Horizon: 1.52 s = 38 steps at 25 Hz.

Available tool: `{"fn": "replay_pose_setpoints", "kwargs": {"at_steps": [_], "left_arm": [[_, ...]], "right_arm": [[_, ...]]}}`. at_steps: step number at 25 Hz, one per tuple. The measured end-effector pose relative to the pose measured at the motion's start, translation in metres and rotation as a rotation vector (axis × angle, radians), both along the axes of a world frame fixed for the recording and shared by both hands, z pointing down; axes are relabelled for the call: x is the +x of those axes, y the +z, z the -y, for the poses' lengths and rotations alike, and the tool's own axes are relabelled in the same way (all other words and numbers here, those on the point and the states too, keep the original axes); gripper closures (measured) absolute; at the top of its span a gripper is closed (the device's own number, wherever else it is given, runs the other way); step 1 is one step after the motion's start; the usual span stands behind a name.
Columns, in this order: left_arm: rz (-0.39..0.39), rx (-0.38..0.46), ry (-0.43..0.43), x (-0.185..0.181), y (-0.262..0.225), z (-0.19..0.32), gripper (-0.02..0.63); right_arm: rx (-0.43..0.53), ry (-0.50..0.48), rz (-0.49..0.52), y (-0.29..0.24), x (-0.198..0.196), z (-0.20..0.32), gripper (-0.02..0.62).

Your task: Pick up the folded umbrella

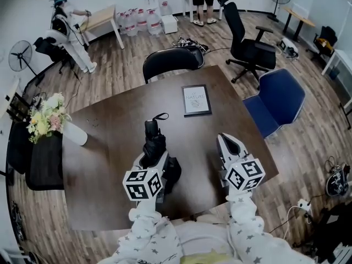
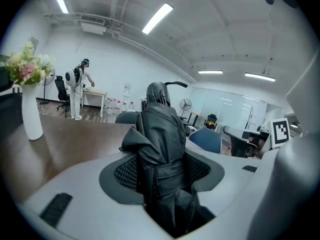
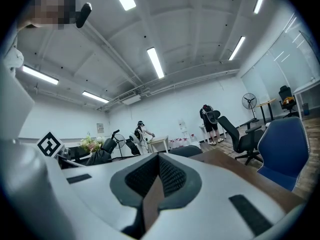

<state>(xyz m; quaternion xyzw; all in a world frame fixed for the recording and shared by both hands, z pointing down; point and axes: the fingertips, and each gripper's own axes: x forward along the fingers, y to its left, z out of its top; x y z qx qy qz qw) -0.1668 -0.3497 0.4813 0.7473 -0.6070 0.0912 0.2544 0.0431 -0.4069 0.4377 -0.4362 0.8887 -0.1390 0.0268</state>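
Framed print (image 1: 196,100) lies on brown table (image 1: 110,147); flower vase (image 1: 74,133) stands near its left edge.

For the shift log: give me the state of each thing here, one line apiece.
umbrella: folded, clamped in the left gripper
left gripper: shut on the umbrella
right gripper: shut, empty
picture frame: lying flat on the table
vase: upright, flowers in it
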Motion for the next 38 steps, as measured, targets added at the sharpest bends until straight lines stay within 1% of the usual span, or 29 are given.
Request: {"fn": "replay_pose_setpoints", "kwargs": {"at_steps": [4,11,23,31,38], "left_arm": [[0.002,0.066,-0.026,-0.005,-0.020,-0.005,0.360],[0.028,0.184,-0.070,-0.012,-0.050,-0.012,0.360],[0.057,0.329,-0.158,-0.031,-0.094,-0.025,0.360],[0.074,0.391,-0.195,-0.037,-0.110,-0.032,0.360],[0.078,0.398,-0.205,-0.039,-0.113,-0.034,0.360]], "right_arm": [[0.009,-0.006,0.010,-0.004,-0.001,0.001,0.574],[0.028,-0.017,0.015,-0.011,0.001,0.003,0.574],[0.065,-0.013,0.033,-0.021,0.006,0.007,0.574],[0.090,-0.022,0.027,-0.029,0.005,0.008,0.574],[0.115,-0.027,0.016,-0.033,0.004,0.007,0.574]]}}
